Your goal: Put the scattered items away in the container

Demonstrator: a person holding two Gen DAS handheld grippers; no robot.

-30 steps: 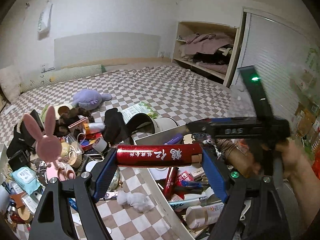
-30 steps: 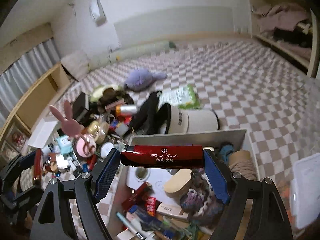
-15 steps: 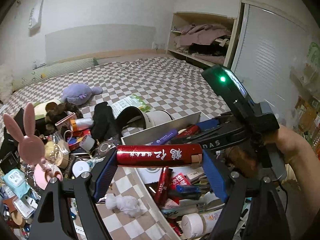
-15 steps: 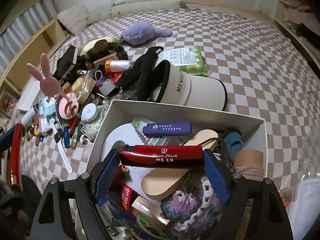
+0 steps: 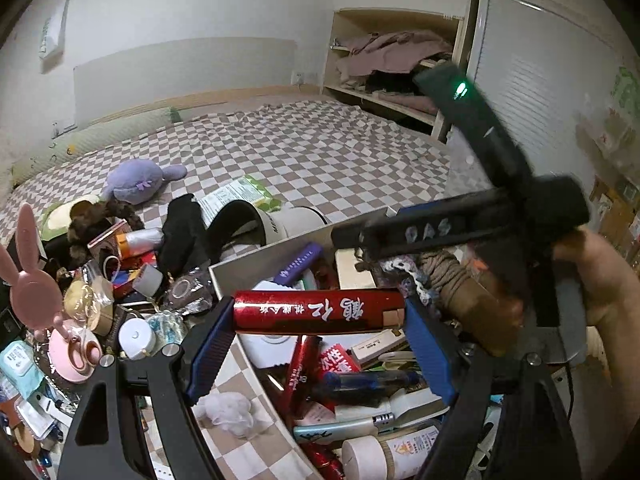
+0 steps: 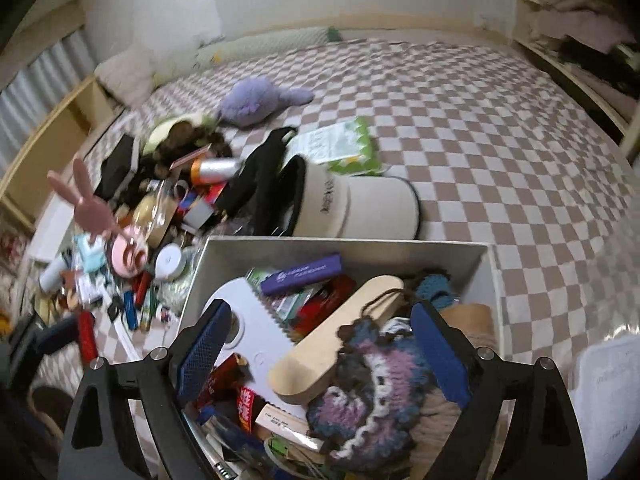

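My left jaws (image 5: 318, 320) pinch a red tube (image 5: 318, 314) lying sideways right above the box (image 5: 280, 250), while my right jaws (image 6: 320, 354) are opening with nothing between them over the box.

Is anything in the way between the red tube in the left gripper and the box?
Nothing visible blocks it. The left gripper holds the red tube just above the box, with only the items already inside below it.

Each wrist camera looks down along its own claw, close above the white box (image 6: 344, 246) both share, bed (image 6: 480, 128) beyond.
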